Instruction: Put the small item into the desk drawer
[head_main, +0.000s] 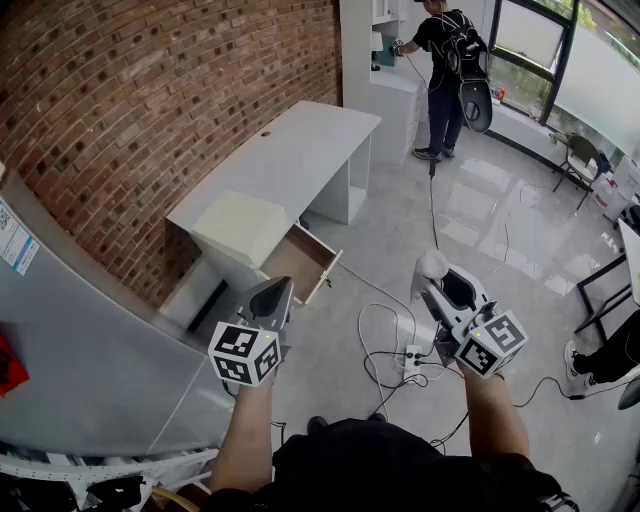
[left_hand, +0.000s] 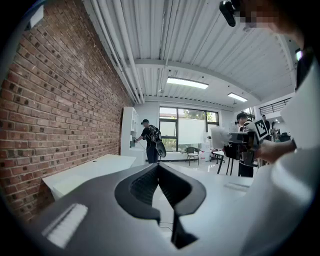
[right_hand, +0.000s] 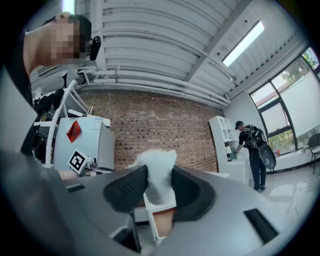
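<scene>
One half-hidden item (right_hand: 157, 164), possibly cloth.

The head view looks steeply down from above, with the left gripper (head_main: 278, 290) and right gripper (head_main: 440, 285) near its lower edge and the desk (head_main: 290, 150) farther ahead. The 2 gripper views sit low and level, close behind their own jaws: the left faces along the brick wall (left_hand: 60, 115), the right faces that wall and the open drawer (right_hand: 161, 220). All 3 share the wall and a distant person (head_main: 445, 70).
</scene>
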